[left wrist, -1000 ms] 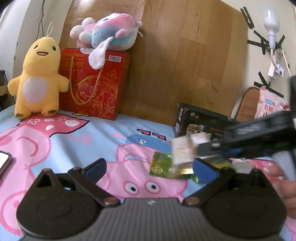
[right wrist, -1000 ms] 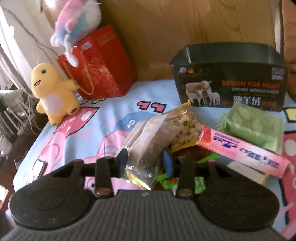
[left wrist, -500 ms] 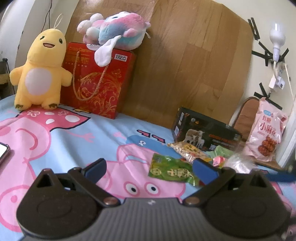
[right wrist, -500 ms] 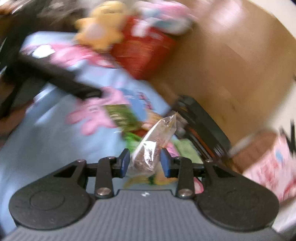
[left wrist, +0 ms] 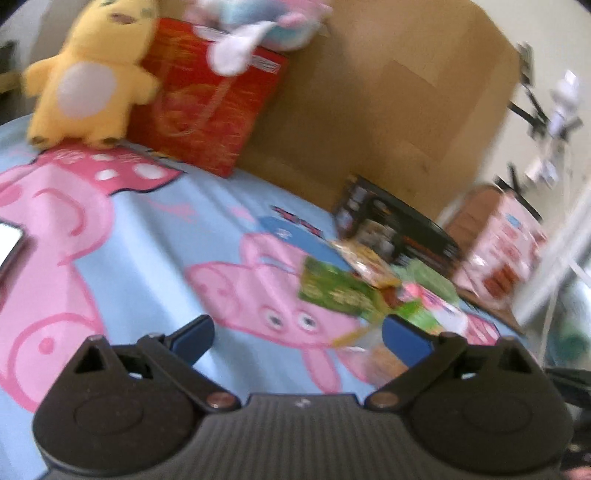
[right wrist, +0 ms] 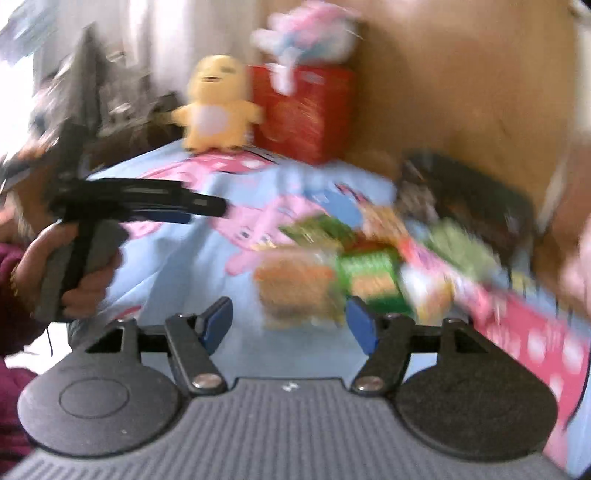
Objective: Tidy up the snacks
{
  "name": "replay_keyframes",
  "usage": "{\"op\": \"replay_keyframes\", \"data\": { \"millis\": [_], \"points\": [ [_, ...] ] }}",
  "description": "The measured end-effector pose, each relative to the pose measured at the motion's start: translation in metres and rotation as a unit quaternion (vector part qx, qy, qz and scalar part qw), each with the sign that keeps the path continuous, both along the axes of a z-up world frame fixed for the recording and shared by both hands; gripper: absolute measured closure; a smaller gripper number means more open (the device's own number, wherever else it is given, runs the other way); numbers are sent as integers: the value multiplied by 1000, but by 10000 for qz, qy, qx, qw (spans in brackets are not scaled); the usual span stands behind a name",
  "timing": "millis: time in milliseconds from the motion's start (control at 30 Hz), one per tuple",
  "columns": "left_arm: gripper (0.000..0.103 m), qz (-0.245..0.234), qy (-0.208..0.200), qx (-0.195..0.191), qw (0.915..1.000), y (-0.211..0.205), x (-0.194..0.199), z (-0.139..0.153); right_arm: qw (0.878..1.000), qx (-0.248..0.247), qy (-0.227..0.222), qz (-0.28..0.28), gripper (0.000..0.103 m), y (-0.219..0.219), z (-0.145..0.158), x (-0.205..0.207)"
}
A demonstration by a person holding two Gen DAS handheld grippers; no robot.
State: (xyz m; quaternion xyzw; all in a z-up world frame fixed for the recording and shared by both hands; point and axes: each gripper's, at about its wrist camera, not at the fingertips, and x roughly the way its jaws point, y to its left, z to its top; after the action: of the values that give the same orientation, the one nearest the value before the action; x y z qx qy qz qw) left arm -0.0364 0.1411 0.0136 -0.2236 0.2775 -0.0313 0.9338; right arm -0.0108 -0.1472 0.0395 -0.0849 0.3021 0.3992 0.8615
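A pile of snack packets (right wrist: 369,258) lies on the pig-print bedsheet (right wrist: 177,266) in front of a black open box (right wrist: 469,192). A clear packet with brown snack (right wrist: 299,291) lies at the near edge of the pile, just beyond my right gripper (right wrist: 290,325), which is open and empty. My left gripper (left wrist: 295,336) is open and empty above the sheet; the pile (left wrist: 373,291) lies ahead to its right, with a green packet (left wrist: 336,291) nearest and the black box (left wrist: 399,232) behind. The left gripper also shows in the right wrist view (right wrist: 207,210), held in a hand. Both views are blurred.
A yellow plush (left wrist: 88,77), a red gift bag (left wrist: 207,107) with a pastel plush (left wrist: 258,33) on top stand at the wooden headboard (left wrist: 388,110). A pink snack bag (left wrist: 502,251) stands at far right. A phone (left wrist: 9,247) lies at the left edge.
My right gripper has opened and let go of the clear packet, which now lies on the sheet by the pile. Both cameras have swung; the left gripper stays open.
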Motion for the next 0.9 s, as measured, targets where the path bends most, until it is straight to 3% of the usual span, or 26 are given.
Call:
{"op": "replay_keyframes", "data": {
  "millis": [167, 300, 367, 433, 633, 733, 900],
  "points": [
    [5, -494, -53, 443, 9978, -27, 20, 12, 9987, 311, 382, -140, 33, -2, -22, -11],
    [8, -748, 194, 626, 9950, -43, 52, 6, 9988, 327, 355, 61, 33, 9, -24, -15],
    [26, -887, 485, 689, 9925, -54, 62, -3, 9987, 280, 410, 146, 33, 23, -29, -11],
    [30, -1029, 527, 557, 9917, -60, 58, -9, 9990, 174, 381, 179, 34, 33, -34, -7],
    [31, -1290, 584, 159, 9898, -66, 17, -5, 9998, 105, 172, -54, 38, 24, -34, -3],
    [21, -1446, 485, 60, 9883, -69, 1, -1, 9997, 147, 122, -175, 37, 5, -31, -5],
    [16, -1151, 333, -3, 9928, -60, -1, 7, 9996, 91, 111, -238, 36, -8, -33, -10]
  ]
}}
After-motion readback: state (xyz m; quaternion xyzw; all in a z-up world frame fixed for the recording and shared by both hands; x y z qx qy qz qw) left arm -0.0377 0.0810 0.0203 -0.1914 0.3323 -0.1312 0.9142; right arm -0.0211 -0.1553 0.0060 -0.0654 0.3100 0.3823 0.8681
